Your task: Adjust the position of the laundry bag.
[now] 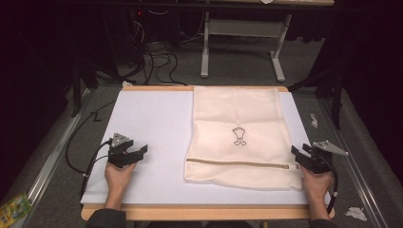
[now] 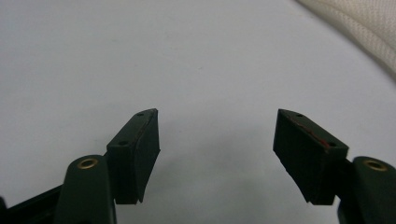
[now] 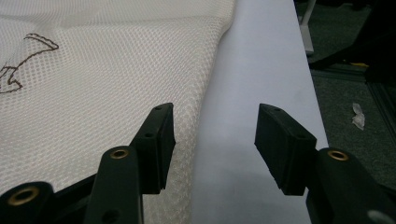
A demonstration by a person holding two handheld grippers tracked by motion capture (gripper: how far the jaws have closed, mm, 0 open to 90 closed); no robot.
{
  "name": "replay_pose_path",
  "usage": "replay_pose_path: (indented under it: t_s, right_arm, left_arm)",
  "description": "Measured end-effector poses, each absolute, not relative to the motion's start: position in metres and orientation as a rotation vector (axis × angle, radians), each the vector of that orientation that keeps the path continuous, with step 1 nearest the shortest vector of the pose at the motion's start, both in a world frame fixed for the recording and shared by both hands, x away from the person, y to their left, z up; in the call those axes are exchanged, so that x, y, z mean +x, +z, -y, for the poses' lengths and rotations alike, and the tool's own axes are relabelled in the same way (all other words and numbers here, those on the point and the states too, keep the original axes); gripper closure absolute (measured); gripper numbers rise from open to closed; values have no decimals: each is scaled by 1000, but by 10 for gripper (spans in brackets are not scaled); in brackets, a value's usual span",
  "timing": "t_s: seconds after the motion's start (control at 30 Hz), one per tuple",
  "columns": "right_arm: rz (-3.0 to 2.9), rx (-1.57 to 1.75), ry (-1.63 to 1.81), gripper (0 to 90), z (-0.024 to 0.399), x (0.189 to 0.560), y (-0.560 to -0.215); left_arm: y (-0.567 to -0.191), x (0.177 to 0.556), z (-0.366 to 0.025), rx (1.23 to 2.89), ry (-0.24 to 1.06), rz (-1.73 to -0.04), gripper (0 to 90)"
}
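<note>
A cream mesh laundry bag [image 1: 240, 135] lies flat on the right half of the white table top [image 1: 147, 123], with a small dark emblem [image 1: 239, 137] at its middle and a zip line near its front edge. My left gripper [image 1: 141, 153] rests over bare table to the bag's left, jaws open and empty; in the left gripper view [image 2: 215, 140] a corner of the bag [image 2: 369, 28] shows at the upper right. My right gripper [image 1: 298, 156] sits at the bag's front right corner, open; its jaws [image 3: 212, 140] straddle the bag's right edge [image 3: 140, 74] without pressing it.
The table has a wooden rim [image 1: 199, 212]. Grey carpet surrounds it, with cables [image 1: 157, 61] and a white frame leg [image 1: 205, 47] behind. Crumpled paper scraps [image 1: 356, 212] lie on the floor at right, a green packet [image 1: 14, 209] at left.
</note>
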State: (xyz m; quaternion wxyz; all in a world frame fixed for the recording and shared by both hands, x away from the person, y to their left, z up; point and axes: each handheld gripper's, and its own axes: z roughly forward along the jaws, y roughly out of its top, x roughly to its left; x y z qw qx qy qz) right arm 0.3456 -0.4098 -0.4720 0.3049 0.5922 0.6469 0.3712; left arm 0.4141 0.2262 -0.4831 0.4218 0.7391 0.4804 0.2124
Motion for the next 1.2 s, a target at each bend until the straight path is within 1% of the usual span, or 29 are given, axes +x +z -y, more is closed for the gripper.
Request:
replay_pose_path:
  t_s: [0.17, 0.2, 0.23, 0.27, 0.33, 0.4, 0.5, 0.77, 0.87, 1.0, 1.17, 1.2]
  right_arm:
    - [-1724, 1568, 980, 483, 409, 345, -470]
    - [-1728, 1568, 986, 486, 410, 345, -470]
    - [-1728, 1568, 986, 486, 410, 345, -470]
    - [-1737, 1570, 990, 501, 410, 345, -470]
    - [-1739, 1568, 987, 503, 409, 345, -469]
    - [-1754, 1568, 978, 501, 408, 345, -469]
    - [-1764, 1572, 1018, 498, 406, 345, -467]
    - [-1802, 1588, 1014, 496, 401, 348, -463]
    - [-1807, 1617, 1006, 466, 401, 348, -459]
    - [-1828, 1625, 1002, 433, 399, 350, -454]
    - [-1842, 1652, 1002, 437, 398, 352, -452]
    - [-1845, 1663, 999, 459, 399, 352, -452]
  left_arm:
    - [-481, 413, -224, 1824, 537, -1202, 323]
    - [-479, 412, -224, 1816, 539, -1188, 377]
    - [-478, 411, -222, 1810, 539, -1167, 377]
    - [-477, 410, -221, 1814, 542, -1146, 415]
    - [-474, 410, -215, 1819, 545, -1129, 411]
    - [-473, 412, -211, 1825, 504, -1136, 390]
    - [-469, 412, -200, 1844, 458, -1115, 395]
    - [-456, 410, -180, 1893, 431, -1072, 388]
    - [-452, 409, -168, 1918, 433, -1052, 388]
    - [-446, 409, -145, 1962, 429, -1014, 383]
    - [-443, 411, -118, 1991, 390, -994, 383]
    - [-443, 413, -105, 2011, 378, -986, 384]
